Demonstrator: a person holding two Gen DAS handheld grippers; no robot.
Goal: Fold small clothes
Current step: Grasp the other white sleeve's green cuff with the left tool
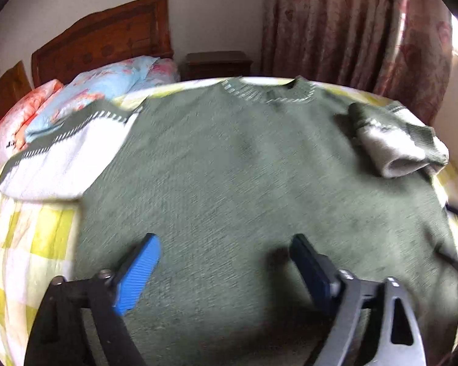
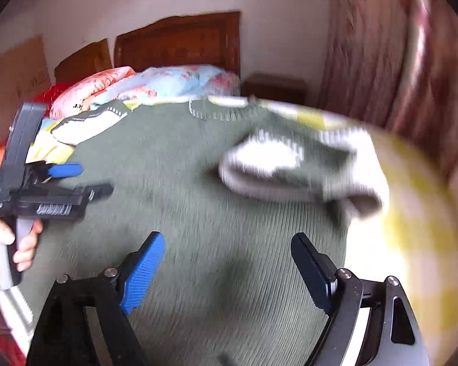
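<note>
Two grippers hang over a green knit sweater (image 1: 244, 167) spread flat, collar (image 1: 268, 94) away from the person, on a yellow checked quilt (image 1: 24, 238), likely so its outline is easy to fold. Its right sleeve (image 1: 394, 140) lies doubled in over the body; its left sleeve (image 1: 61, 155) lies outstretched, probably the next part to fold. Left gripper (image 1: 226, 253) and right gripper (image 2: 229, 253) both stand wide apart, holding nothing, above the sweater's lower part.

Daylit from the right, motion-blurred, fisheye-warped edges.
</note>
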